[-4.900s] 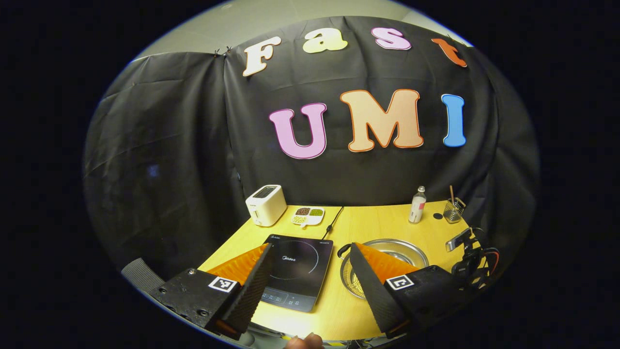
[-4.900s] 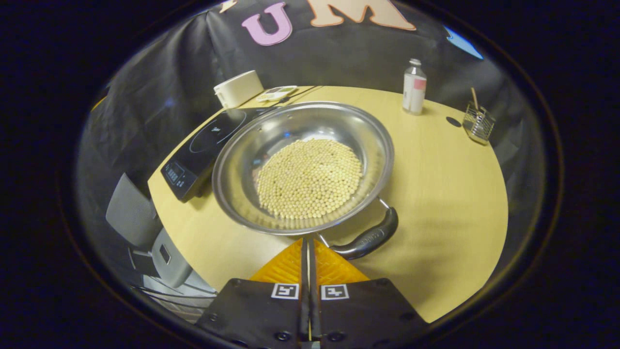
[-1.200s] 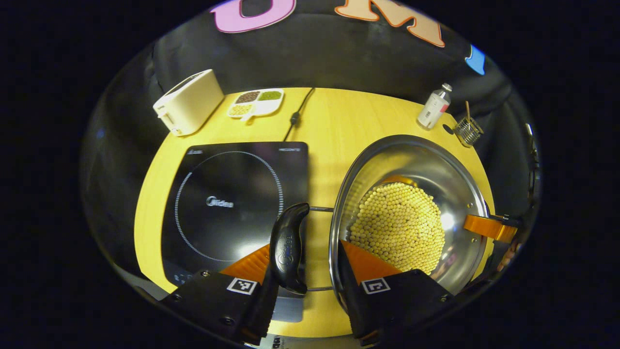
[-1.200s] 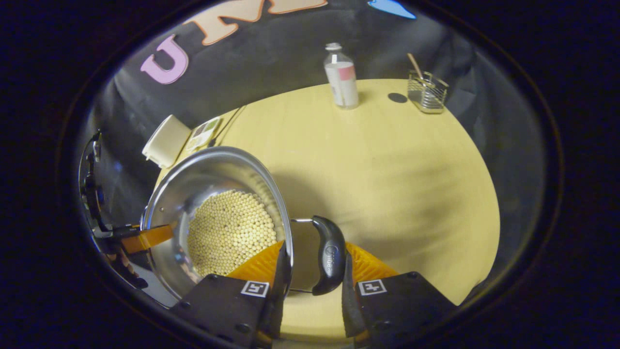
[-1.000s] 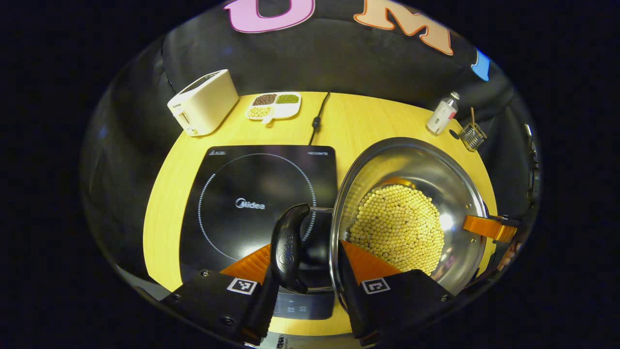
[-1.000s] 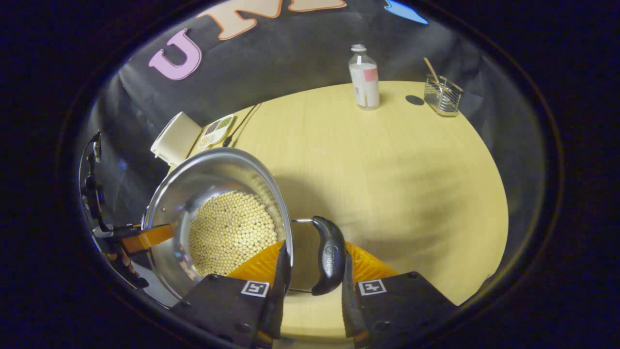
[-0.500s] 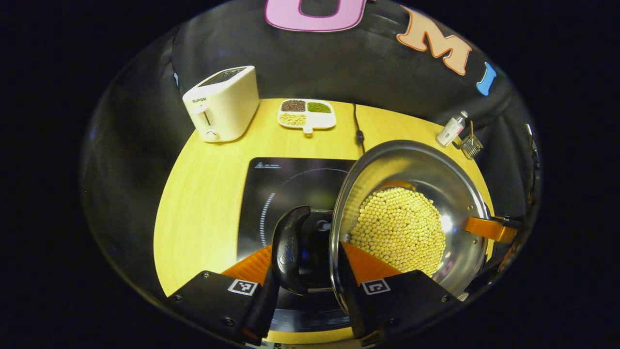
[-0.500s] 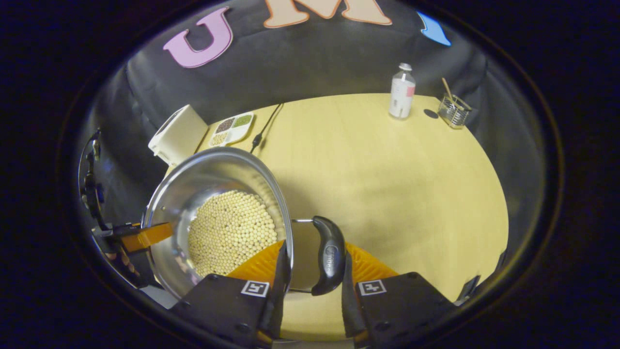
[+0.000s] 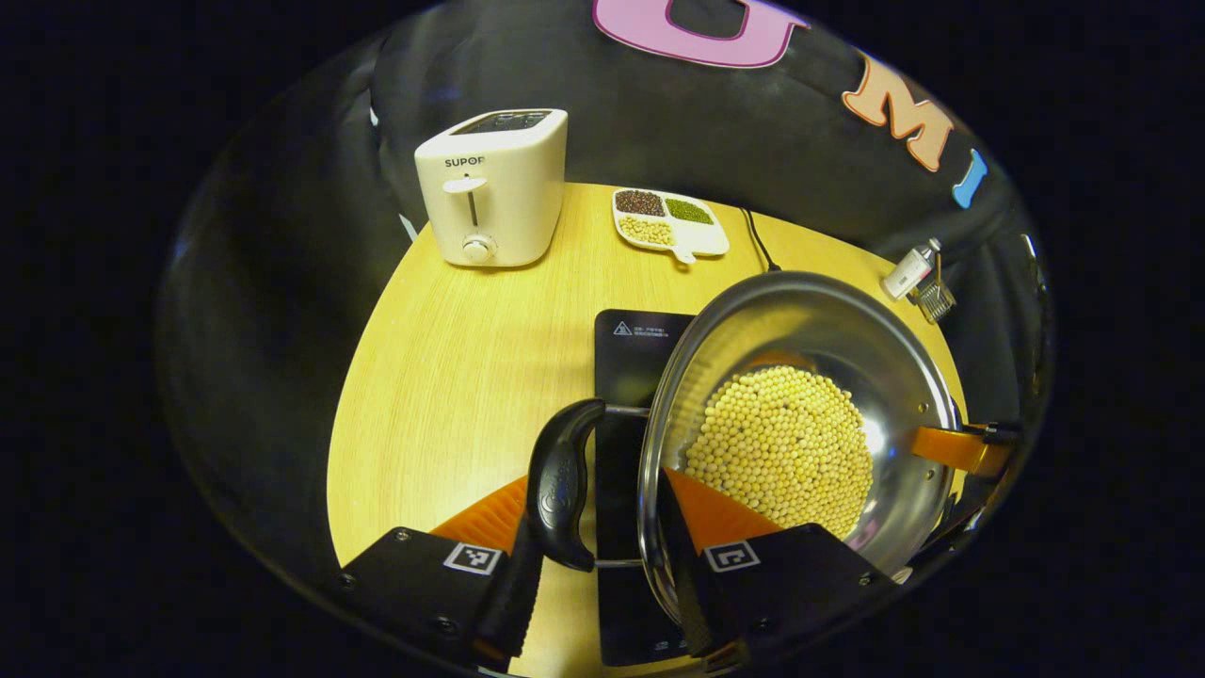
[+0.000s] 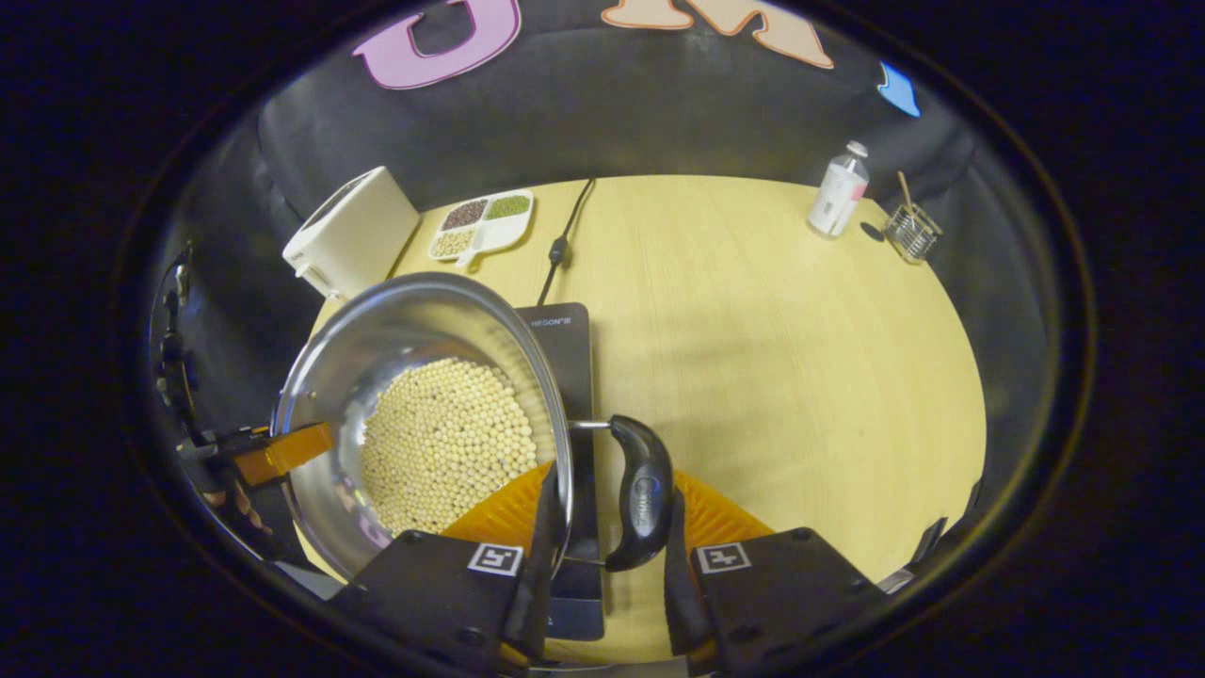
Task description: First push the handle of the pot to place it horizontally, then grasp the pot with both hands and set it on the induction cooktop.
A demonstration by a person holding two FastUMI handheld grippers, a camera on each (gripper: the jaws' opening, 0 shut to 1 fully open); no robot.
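my left gripper [image 9: 595, 556] pinches the pot's left handle [image 9: 559, 482] against the rim, and my right gripper [image 10: 604, 551] pinches the right handle [image 10: 640, 490] likewise. just beyond the fingers the steel pot [image 9: 800, 424], full of soybeans [image 9: 781, 447], hangs over the induction cooktop [image 9: 633, 353]. i'd worry that uneven lowering tips it, spilling beans, or lands it off-centre. the toaster [image 9: 491, 184] stands farther off.
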